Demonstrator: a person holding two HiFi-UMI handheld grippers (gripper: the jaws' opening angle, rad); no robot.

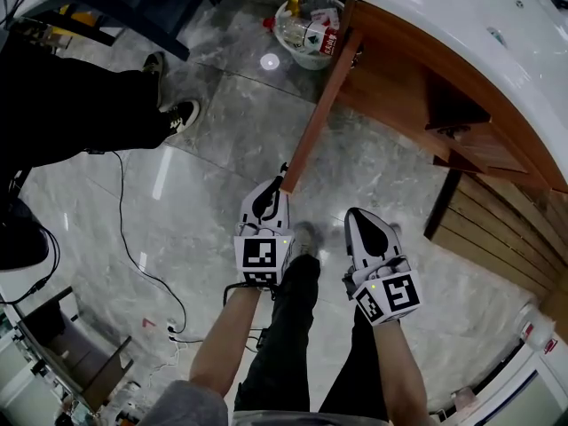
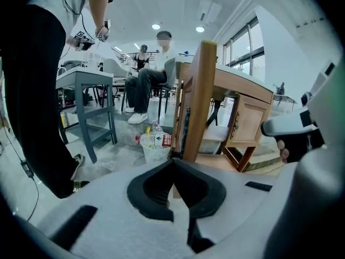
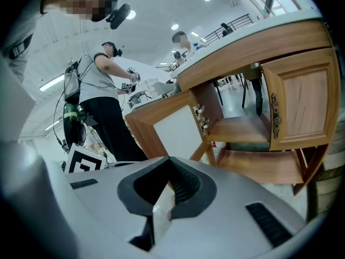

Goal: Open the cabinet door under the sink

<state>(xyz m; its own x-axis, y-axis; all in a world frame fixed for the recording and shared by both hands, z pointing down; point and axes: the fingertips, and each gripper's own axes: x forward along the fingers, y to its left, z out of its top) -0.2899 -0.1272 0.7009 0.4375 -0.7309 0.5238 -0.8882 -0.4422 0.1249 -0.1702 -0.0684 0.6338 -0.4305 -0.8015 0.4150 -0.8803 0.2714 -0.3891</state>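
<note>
Both forearms (image 1: 226,335) reach forward from the bottom edge of the head view, side by side, angled slightly down toward the floor (image 1: 177,176). My left tongs (image 1: 280,183) are pinched fully together with nothing between them, their tips just at the free edge of the cabinet door (image 1: 324,105); I cannot tell whether they touch it. That door stands swung wide out from the cabinet's (image 1: 470,140) left front corner under the sink (image 1: 461,16), upright, its top edge running from the hinges straight toward me. My right tongs (image 1: 357,216) are likewise closed and empty, aimed at the open cabinet.
</note>
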